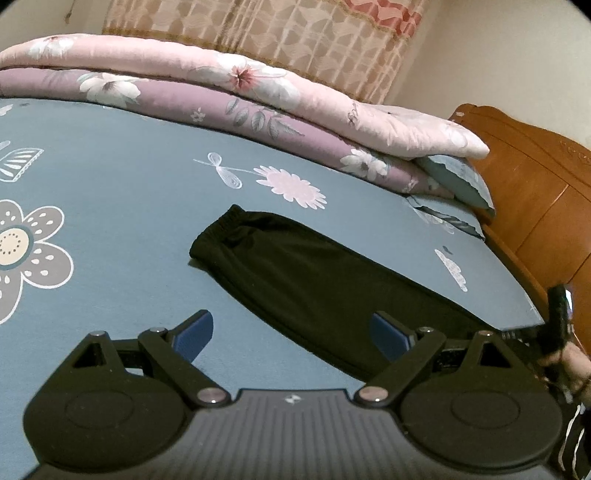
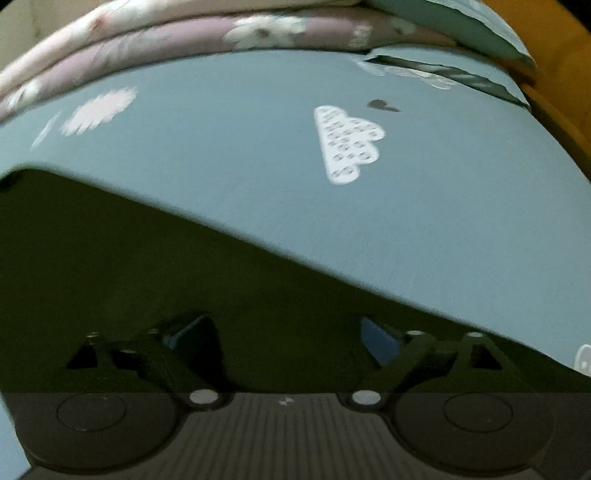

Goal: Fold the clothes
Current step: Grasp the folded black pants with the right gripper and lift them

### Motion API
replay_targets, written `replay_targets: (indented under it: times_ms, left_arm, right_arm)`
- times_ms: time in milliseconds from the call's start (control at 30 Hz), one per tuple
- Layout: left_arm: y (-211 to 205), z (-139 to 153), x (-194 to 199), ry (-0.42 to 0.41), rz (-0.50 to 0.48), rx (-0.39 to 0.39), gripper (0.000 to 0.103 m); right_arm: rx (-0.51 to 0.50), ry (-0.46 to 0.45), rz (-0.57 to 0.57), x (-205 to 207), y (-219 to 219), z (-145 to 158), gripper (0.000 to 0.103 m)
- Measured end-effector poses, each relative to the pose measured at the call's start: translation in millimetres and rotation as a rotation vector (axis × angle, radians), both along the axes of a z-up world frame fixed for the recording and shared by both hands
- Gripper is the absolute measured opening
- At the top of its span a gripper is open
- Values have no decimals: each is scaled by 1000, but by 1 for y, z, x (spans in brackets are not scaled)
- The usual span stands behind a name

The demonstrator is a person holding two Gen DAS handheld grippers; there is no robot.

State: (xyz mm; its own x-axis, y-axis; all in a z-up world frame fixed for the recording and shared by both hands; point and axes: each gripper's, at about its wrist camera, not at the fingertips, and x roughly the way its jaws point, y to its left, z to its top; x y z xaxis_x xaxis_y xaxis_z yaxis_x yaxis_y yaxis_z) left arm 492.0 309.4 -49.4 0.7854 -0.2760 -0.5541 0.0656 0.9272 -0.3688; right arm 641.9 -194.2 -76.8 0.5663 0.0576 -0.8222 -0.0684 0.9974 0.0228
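Observation:
A black garment, long and narrow with an elastic band at its far left end, lies flat on the blue flowered bedsheet. My left gripper hovers open over the garment's near edge, with nothing between its blue pads. In the blurred right wrist view the same black garment fills the lower left. My right gripper stands open right above it, nothing held. At the right edge of the left wrist view, part of the other gripper and a hand show.
A folded pink and purple floral quilt lies along the far side of the bed, with a blue pillow under its right end. A wooden headboard stands at the right. Patterned curtains hang behind.

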Motion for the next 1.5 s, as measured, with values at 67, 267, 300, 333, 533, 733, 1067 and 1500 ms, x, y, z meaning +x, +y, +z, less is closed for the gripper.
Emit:
replay_targets:
  times_ms: [67,267,300,333,533,733,1067,1500]
  left_arm:
    - [0,0,0,1,1,0,92]
    - [0,0,0,3,5,0,92]
    - [0,0,0,2,6,-1,92]
    - [-1,0,-1,1,5,0,92]
    - [-3,1,-1,0,-4,5,92]
    - [0,-1,1,6,6,-1,92]
    - [-42,15,-13,-26,-36,77,92]
    - [-154,14,-37,71,-211,212,92]
  right_arm:
    - [15,-14,-34,10,-6,-5,98]
    - [123,-35,-11,-4,-6,28,97]
    - [148,-23,10,-12,-1,34,97]
    - [153,-9,34,-18,6,36,97]
    - [60,72,82,-2,51,3,99]
    - [47,9,27,29,50,2,103]
    - [22,-19,118,-76,-14,94,103]
    - [95,73,-88,-137,-186,38,103]
